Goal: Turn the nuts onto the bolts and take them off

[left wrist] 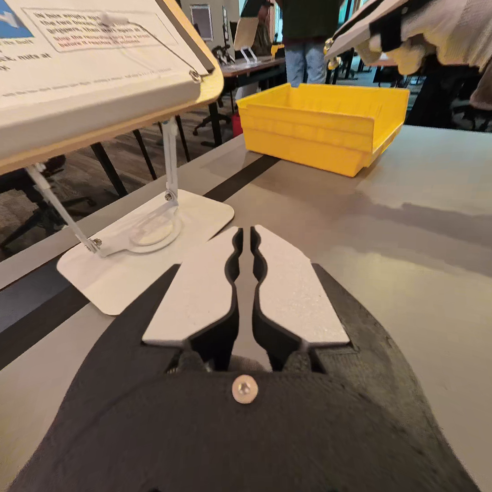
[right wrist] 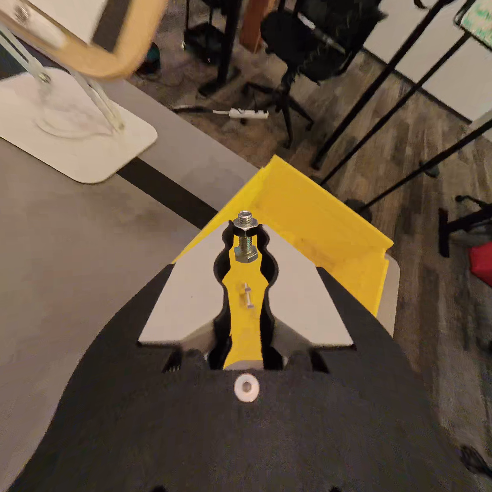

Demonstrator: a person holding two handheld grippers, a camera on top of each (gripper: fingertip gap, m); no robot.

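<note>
My right gripper (right wrist: 245, 226) is shut on a silver nut (right wrist: 244, 225) threaded near the end of a bolt (right wrist: 245, 245). The bolt's hex head (right wrist: 245, 256) hangs free between the fingers. I hold it above a yellow bin (right wrist: 306, 221). A second small bolt with a nut (right wrist: 247, 299) lies on the bin floor. My left gripper (left wrist: 246, 230) hovers low over the grey table (left wrist: 372, 266). Its fingers stand a narrow slit apart with nothing between them. In the left wrist view the yellow bin (left wrist: 319, 133) is ahead, with the right gripper (left wrist: 330, 53) above it.
A tilted instruction board (left wrist: 93, 66) on a white stand (left wrist: 143, 239) is at the left of the table. A black strip (left wrist: 239, 181) crosses the table. A person (left wrist: 306, 40), chairs and stands are beyond the table edge. My right fingertips sit around 35 cm from my left ones.
</note>
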